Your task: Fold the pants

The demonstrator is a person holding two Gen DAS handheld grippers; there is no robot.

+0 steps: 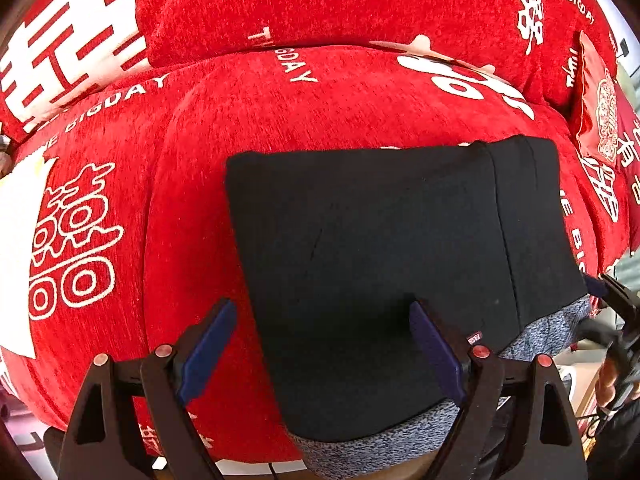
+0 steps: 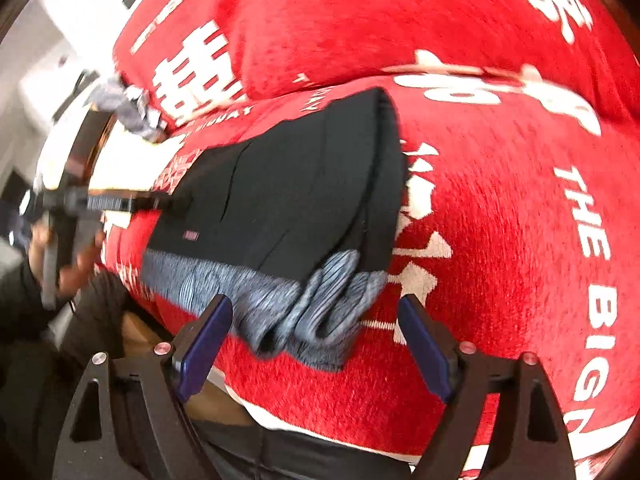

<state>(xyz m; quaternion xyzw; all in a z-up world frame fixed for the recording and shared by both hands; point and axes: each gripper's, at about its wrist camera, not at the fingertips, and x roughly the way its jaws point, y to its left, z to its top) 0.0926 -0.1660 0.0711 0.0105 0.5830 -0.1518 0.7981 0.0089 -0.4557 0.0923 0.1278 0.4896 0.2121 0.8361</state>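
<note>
The black pants (image 1: 384, 264) lay folded on the red cover (image 1: 192, 128), grey waistband (image 2: 256, 300) at its near edge. My left tongs (image 1: 324, 352) and right tongs (image 2: 316, 344) gaped wide above them, holding nothing.

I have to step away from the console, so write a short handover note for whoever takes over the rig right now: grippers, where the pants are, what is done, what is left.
Left gripper: open, holding nothing, over the near left edge of the pants.
Right gripper: open, holding nothing, just off the bunched grey waistband.
Pants: black, lying as a compact folded rectangle on the red sofa cover, grey waistband at the near edge.
Done: the folding looks largely complete; both grippers are free of the cloth.
Left: the waistband end is rumpled at the right corner; it probably wants smoothing or one last tidy.
</note>
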